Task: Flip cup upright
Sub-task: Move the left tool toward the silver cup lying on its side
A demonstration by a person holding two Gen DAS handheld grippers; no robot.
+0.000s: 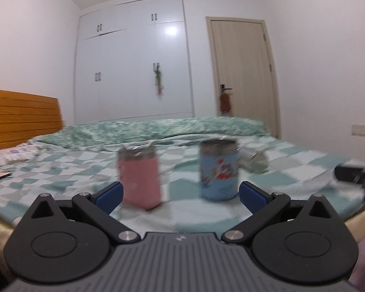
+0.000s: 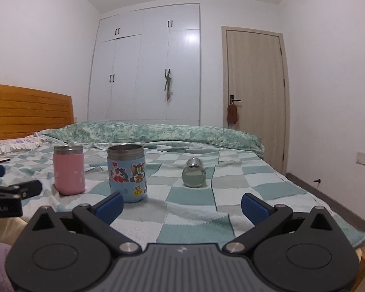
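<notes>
While both grippers gape, steel cup (image 2: 194, 173) apparently lies sideways.

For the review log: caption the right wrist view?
Open right gripper faces pink cup and cartoon cup upright, steel cup lying on bed.

Soft, even room light, glare on the wardrobe (image 2: 180, 41); left wrist view smears with motion blur, right stays sharp, corners vignette dark.

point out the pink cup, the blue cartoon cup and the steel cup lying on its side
pink cup (image 2: 69, 174), right wrist view, middle of its pink side
blue cartoon cup (image 2: 127, 175), right wrist view, sticker-covered side
steel cup (image 2: 194, 176), right wrist view, round end facing the camera
</notes>
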